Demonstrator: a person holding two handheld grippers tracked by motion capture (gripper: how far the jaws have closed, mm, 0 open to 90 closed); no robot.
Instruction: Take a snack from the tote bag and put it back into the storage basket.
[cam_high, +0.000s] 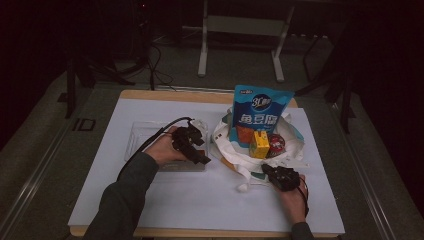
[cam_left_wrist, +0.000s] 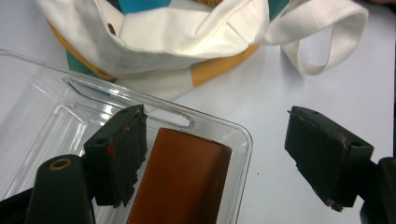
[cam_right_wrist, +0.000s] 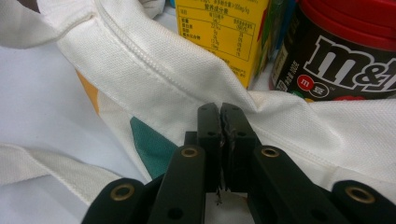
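A dark room, a white sheet over my table (cam_high: 150, 200). My left gripper (cam_left_wrist: 233, 149) hangs wide open over the clear plastic tray (cam_left_wrist: 56, 116), one jaw inside it, the other out over the sheet. The brown bar (cam_left_wrist: 182, 182) lies in the tray's near corner, just beside that inner jaw, long axis running along it toward the tote bag (cam_high: 235, 152). My right gripper (cam_right_wrist: 220, 116) is pinched tight on the bag's rim, holding it. Inside stand the blue pouch (cam_high: 260, 107), a yellow carton (cam_right_wrist: 224, 32) and an M&M's jar (cam_right_wrist: 345, 51); the tray wall lies between bar and bag.
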